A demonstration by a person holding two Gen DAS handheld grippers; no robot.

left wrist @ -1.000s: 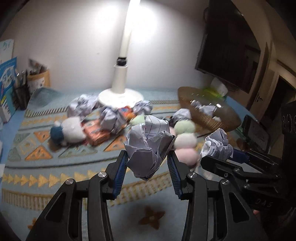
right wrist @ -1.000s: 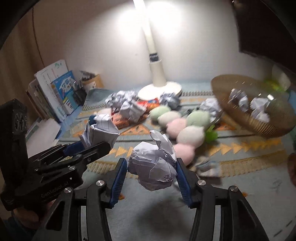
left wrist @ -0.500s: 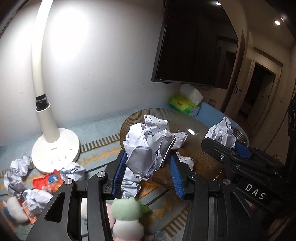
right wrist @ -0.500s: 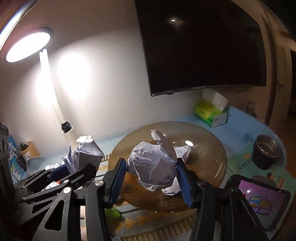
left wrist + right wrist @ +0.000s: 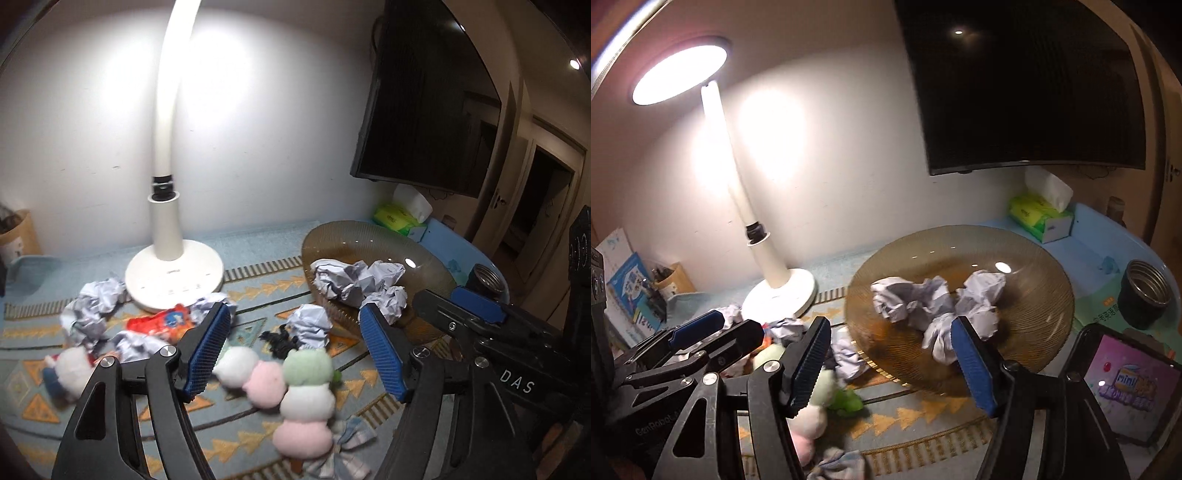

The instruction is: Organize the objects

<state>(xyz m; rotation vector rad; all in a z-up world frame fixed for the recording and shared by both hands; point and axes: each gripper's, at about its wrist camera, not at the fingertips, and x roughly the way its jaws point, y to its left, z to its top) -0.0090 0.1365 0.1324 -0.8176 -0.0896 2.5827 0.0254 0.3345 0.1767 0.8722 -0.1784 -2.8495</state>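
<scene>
Both grippers' jaws just opened, empty, beside the paper-filled bowl (image 5: 1049, 332).

Your left wrist camera looks forward and down along its fingers, close over the mat (image 5: 258, 273), facing the wall with the lamp (image 5: 173, 266) left of centre and the bowl (image 5: 424, 258) to the right. Your right wrist camera sits further right, nearer the bowl (image 5: 1045, 280), tilted the same way. Both views share lamp (image 5: 783, 288), bowl, paper balls (image 5: 354, 280) (image 5: 916, 299), and tissue box (image 5: 395, 218) (image 5: 1038, 218).
</scene>
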